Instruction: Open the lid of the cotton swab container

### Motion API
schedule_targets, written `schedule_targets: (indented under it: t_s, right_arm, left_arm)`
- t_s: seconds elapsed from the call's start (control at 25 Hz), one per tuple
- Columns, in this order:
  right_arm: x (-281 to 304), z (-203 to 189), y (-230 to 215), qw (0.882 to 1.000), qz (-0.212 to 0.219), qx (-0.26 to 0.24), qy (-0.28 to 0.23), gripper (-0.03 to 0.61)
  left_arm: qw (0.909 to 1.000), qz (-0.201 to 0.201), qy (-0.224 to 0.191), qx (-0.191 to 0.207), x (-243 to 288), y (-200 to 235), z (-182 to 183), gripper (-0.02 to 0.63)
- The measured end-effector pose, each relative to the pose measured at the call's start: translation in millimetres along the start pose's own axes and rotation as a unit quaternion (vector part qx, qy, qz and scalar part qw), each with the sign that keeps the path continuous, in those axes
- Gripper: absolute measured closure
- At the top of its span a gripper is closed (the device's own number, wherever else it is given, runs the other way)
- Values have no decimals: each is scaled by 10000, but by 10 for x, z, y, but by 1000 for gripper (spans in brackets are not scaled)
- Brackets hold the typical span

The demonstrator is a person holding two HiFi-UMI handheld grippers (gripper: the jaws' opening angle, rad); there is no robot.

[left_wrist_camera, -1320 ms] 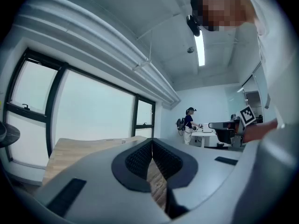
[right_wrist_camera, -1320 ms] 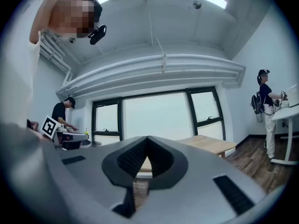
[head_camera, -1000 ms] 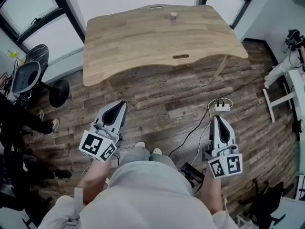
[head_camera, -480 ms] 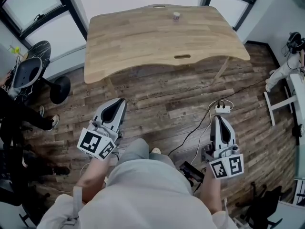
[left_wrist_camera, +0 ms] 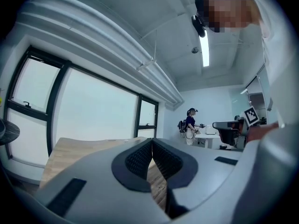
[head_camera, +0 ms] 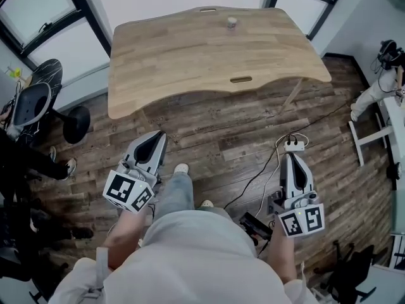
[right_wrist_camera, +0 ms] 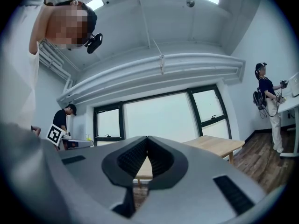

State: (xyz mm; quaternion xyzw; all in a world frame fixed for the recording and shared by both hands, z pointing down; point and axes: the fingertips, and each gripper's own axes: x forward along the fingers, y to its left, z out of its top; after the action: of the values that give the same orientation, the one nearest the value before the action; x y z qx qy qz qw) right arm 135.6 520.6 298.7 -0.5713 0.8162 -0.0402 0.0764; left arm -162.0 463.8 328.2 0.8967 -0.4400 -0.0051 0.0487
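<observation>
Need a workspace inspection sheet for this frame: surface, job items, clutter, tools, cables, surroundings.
Surface: wooden table, bare wood, with a slot cut near its front edge.
Job's things: cotton swab container, upright near the table's far edge; too small to tell the lid's state.
Clutter: nothing seen on the table.
Grippers: left tool and right tool both shut and empty, over the floor short of the table.
Cables: power strip on the floor by the right tool; cables trail from it across the planks.
Surroundings: wood-plank floor, windows, black stool at left, another person at right.
</observation>
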Motion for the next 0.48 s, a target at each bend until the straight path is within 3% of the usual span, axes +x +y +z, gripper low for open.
schedule_targets:
  t_s: [0.48]
  right_arm:
    - [949, -57, 23, 9997, -225, 1, 38, 558]
  left_arm:
    - [9988, -482, -53, -22, 784, 747, 180, 600]
